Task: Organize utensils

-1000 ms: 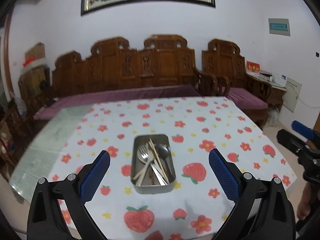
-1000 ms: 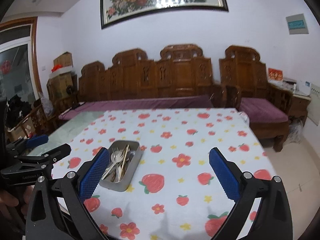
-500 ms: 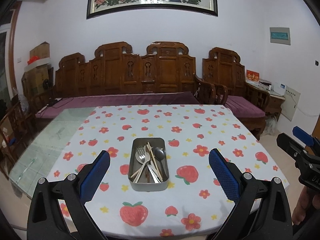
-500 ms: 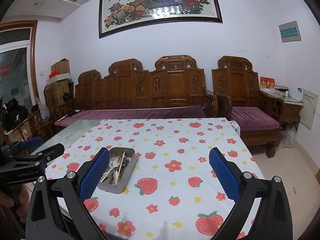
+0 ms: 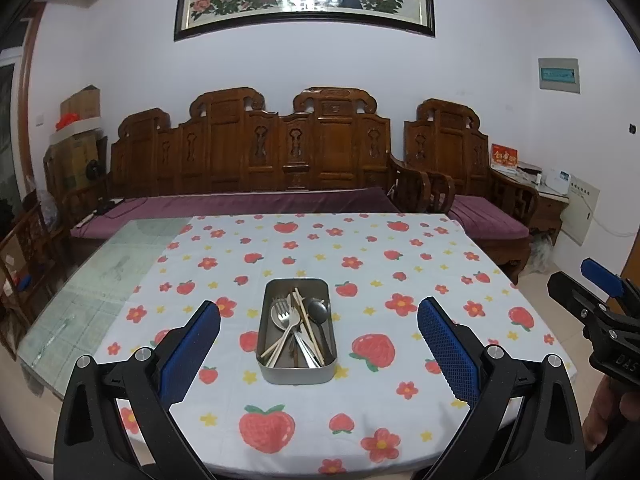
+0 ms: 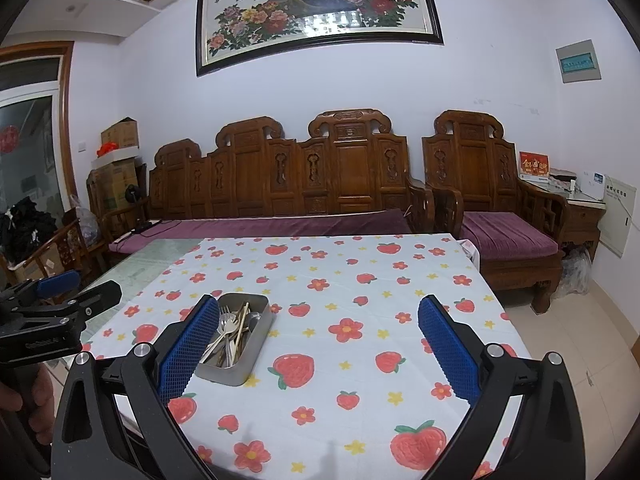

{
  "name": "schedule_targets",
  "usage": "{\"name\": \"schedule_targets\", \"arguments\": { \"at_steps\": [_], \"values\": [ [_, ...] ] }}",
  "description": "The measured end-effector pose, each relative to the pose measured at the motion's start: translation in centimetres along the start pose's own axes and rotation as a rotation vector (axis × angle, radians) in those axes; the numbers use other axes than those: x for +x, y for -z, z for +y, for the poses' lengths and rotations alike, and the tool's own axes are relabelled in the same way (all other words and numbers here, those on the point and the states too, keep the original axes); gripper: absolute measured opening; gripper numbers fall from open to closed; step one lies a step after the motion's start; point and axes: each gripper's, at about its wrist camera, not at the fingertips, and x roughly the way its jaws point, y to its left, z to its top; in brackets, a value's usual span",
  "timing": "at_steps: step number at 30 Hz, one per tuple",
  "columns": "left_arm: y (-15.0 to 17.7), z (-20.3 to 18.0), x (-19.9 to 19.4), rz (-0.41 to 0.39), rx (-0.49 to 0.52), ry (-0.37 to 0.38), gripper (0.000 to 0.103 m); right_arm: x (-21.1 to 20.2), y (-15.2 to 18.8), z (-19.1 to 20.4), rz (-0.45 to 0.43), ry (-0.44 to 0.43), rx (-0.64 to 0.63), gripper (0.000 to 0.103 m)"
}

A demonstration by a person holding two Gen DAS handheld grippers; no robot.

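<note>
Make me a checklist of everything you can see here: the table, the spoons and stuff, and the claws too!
Surface: table under a strawberry-and-flower cloth; bare glass strip along one side.
Job's things: metal tin holding forks, spoon and chopsticks, jumbled together.
Clutter: nothing seen on the cloth.
Claws: left claw open, empty, above the near table edge; right claw open, empty.
Cables: one on the sofa cushion.
Surroundings: carved wooden sofa, armchair, flower painting, cardboard boxes.

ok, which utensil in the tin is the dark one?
The black spoon, bowl at the metal tin's far right; the forks, other spoon and chopsticks are silver or pale.
</note>
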Motion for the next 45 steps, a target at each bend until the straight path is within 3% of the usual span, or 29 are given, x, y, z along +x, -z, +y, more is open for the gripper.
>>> {"name": "schedule_targets", "arguments": {
  "at_steps": [45],
  "values": [
    [-0.6,-0.54,-0.79,-0.013,0.001,0.003,0.095,-0.04,0.01,-0.07,0.0,0.0,0.002,0.1]
  ]
}}
